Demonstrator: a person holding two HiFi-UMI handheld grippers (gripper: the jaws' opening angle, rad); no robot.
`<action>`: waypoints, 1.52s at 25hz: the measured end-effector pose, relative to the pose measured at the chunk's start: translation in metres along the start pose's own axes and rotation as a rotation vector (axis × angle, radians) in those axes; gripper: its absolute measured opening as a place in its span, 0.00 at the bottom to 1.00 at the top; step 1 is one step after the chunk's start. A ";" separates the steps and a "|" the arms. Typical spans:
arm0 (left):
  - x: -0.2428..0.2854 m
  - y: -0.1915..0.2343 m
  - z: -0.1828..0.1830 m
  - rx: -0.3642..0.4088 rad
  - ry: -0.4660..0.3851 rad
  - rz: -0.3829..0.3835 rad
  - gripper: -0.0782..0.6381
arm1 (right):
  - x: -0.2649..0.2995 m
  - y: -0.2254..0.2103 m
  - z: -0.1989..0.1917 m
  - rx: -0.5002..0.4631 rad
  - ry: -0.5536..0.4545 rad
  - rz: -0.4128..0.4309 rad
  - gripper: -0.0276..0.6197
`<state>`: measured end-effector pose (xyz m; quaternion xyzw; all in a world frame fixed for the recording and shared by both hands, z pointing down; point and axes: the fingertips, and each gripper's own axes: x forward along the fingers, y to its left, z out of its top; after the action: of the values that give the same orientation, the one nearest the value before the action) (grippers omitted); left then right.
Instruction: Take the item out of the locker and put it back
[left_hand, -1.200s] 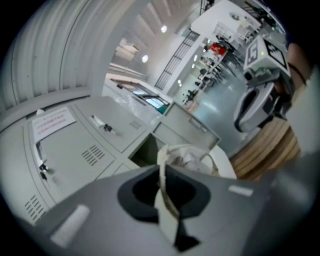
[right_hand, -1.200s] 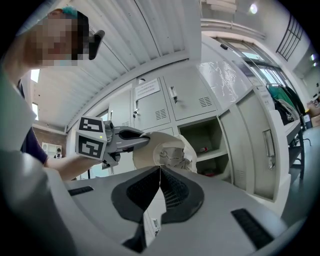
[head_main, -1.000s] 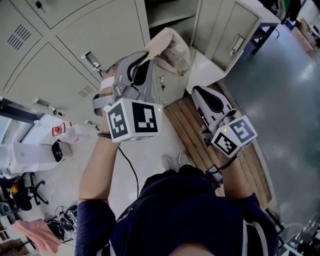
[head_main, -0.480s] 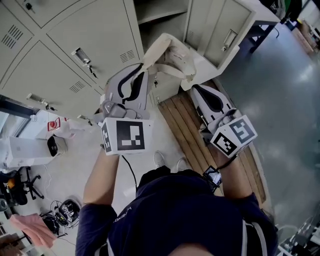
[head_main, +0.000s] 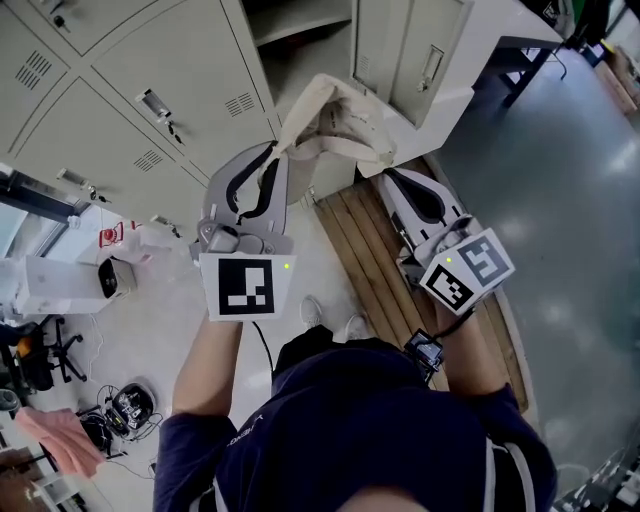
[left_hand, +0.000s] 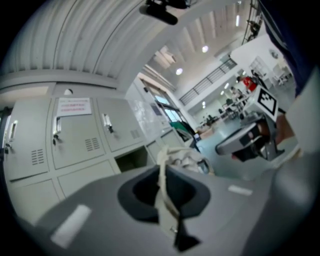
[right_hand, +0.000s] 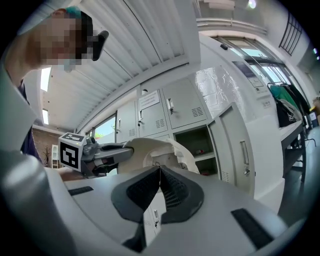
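Note:
A cream cloth bag (head_main: 335, 125) hangs in the air in front of the grey lockers. My left gripper (head_main: 275, 152) is shut on its strap (left_hand: 162, 197), which runs down between the jaws in the left gripper view. My right gripper (head_main: 385, 178) is at the bag's lower right edge with its jaws together. In the right gripper view the bag (right_hand: 160, 147) bulges just past the jaw tips (right_hand: 160, 170), and no cloth shows between them. The locker compartment (right_hand: 196, 145) stands open, its door (right_hand: 241, 150) swung out to the right.
Shut locker doors (head_main: 160, 70) fill the upper left. A slatted wooden platform (head_main: 365, 245) lies on the floor below the grippers. A white box (head_main: 55, 290), cables and a chair sit at the left. A white desk (head_main: 505, 25) stands at the upper right.
The left gripper has rolled, turning its marker cube to face the camera, and has brought the bag rightward to the right gripper's tips. The lockers have shifted left in the view.

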<state>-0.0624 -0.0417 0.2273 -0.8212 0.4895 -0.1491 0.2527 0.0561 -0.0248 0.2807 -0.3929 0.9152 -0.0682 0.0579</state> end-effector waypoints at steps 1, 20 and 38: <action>-0.004 -0.006 0.003 -0.013 -0.002 0.004 0.13 | -0.007 0.000 0.000 0.001 -0.001 0.005 0.05; -0.066 -0.049 0.010 -0.297 -0.041 0.044 0.13 | -0.065 0.022 0.000 0.006 -0.016 0.061 0.05; -0.110 -0.035 -0.012 -0.316 -0.060 0.026 0.13 | -0.051 0.067 -0.012 0.008 -0.007 0.047 0.05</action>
<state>-0.0956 0.0658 0.2573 -0.8484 0.5095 -0.0423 0.1371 0.0415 0.0583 0.2841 -0.3712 0.9238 -0.0690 0.0644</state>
